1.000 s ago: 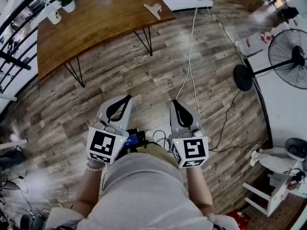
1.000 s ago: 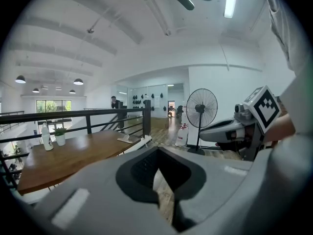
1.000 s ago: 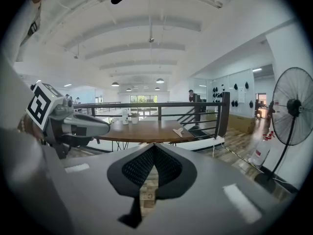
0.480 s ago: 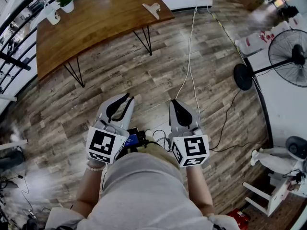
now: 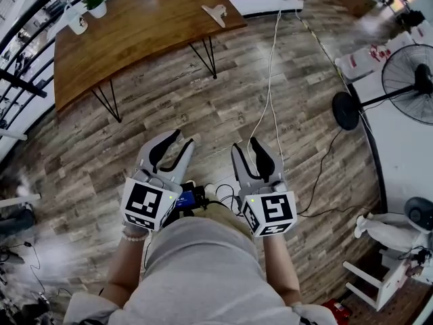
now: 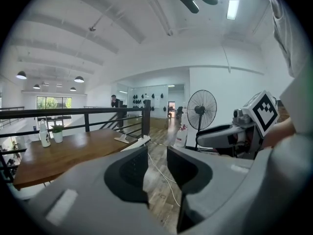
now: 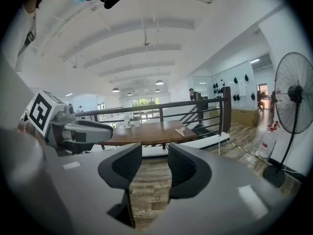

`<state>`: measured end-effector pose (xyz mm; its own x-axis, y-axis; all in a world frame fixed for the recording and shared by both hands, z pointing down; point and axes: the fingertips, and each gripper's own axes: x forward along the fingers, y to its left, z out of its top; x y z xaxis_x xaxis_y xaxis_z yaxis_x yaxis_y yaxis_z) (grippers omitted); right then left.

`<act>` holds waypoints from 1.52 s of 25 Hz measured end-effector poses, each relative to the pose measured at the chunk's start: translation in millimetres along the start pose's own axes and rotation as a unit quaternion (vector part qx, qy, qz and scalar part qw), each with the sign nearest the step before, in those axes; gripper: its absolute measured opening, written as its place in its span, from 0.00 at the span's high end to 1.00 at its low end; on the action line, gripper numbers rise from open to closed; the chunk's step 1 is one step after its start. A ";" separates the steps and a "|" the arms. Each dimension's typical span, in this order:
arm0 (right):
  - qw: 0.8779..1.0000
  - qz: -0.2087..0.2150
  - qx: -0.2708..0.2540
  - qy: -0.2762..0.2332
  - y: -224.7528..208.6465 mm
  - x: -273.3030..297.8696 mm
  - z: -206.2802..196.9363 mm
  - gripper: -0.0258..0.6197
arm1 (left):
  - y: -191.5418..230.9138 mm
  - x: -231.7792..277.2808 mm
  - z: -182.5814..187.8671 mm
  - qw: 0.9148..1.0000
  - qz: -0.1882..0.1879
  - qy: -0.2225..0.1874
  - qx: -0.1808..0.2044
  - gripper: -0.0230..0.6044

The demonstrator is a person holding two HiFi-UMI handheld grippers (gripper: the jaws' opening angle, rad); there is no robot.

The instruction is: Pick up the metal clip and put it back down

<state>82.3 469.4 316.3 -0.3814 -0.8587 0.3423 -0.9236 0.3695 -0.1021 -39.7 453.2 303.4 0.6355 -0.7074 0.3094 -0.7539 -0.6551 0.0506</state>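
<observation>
Surveying the head view first: both grippers are held low at the lower centre of the frame, over the plank floor (image 5: 203,107). The left gripper (image 5: 185,137) has its jaws parted with nothing between them. The right gripper (image 5: 247,144) has just been opening its jaws, and they stand wide apart and empty. The metal clip (image 5: 216,12) lies near the right end of the wooden table (image 5: 135,36) at the top centre, well apart from both grippers. In my judgement the pick has not begun, and the jaws are spread ready for the approach.

Left gripper view: the jaws are apart, with only floor in the gap. The clip shows small on the table at centre left.

Right gripper view: the jaws are apart and empty. The clip sits on the table just above the gap, so this gripper appears better lined up for the reach.
</observation>
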 end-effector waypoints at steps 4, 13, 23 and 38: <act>1.000 0.006 0.001 -0.002 -8.5 -4.4 -0.6 0.68 | -7.0 2.0 4.5 1.000 0.008 -0.004 -0.001 0.78; 1.000 0.023 -0.009 -0.002 -22.9 -15.9 -6.9 0.68 | -24.5 7.4 9.9 0.999 0.028 -0.017 0.000 0.78; 0.999 0.029 -0.023 -0.003 -32.3 -10.0 -10.0 0.69 | -27.8 19.2 8.8 0.999 0.029 -0.023 0.005 0.78; 0.998 0.035 -0.053 0.004 -55.7 71.8 14.7 0.69 | 34.0 84.3 23.8 0.999 0.015 -0.021 0.033 0.78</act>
<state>105.8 382.0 332.8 -0.4445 -0.8263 0.3460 -0.8850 0.4647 -0.0272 -7.9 364.9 308.7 0.6195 -0.7370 0.2704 -0.7615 -0.6479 -0.0213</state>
